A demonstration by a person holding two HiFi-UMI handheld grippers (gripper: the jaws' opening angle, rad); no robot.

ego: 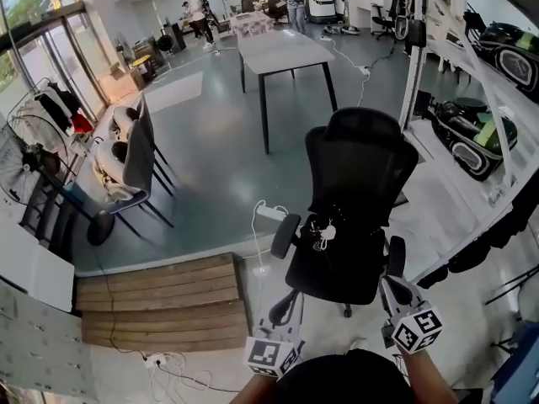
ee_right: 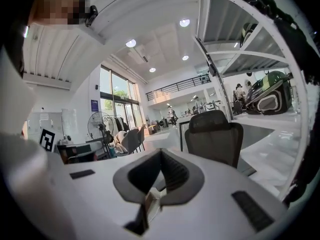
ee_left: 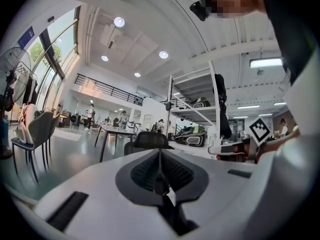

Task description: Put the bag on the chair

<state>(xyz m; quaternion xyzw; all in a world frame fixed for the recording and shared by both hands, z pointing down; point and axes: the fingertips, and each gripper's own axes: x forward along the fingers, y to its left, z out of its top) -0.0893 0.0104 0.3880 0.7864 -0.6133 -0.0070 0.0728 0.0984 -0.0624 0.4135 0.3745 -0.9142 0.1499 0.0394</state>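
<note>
In the head view a black office chair (ego: 358, 192) stands in front of me, and a black bag (ego: 322, 225) with a small white charm lies on its seat. Both grippers hover low in front of the seat, apart from the bag. My left gripper (ego: 286, 303) is near the chair's left armrest, my right gripper (ego: 394, 286) by the right armrest. In the left gripper view the pads (ee_left: 172, 169) meet with nothing between them, and the chair's back (ee_left: 148, 140) shows beyond. In the right gripper view the right gripper (ee_right: 160, 159) is likewise shut and empty, facing the chair (ee_right: 214, 136).
A long grey table (ego: 282, 50) stands behind the chair. Wooden steps (ego: 160, 305) lie at the lower left, with grey chairs (ego: 136, 160) and a fan (ego: 25, 146) further left. White shelving (ego: 497, 116) with black-green cases runs along the right. A cable and power strip (ego: 271, 212) lie on the floor.
</note>
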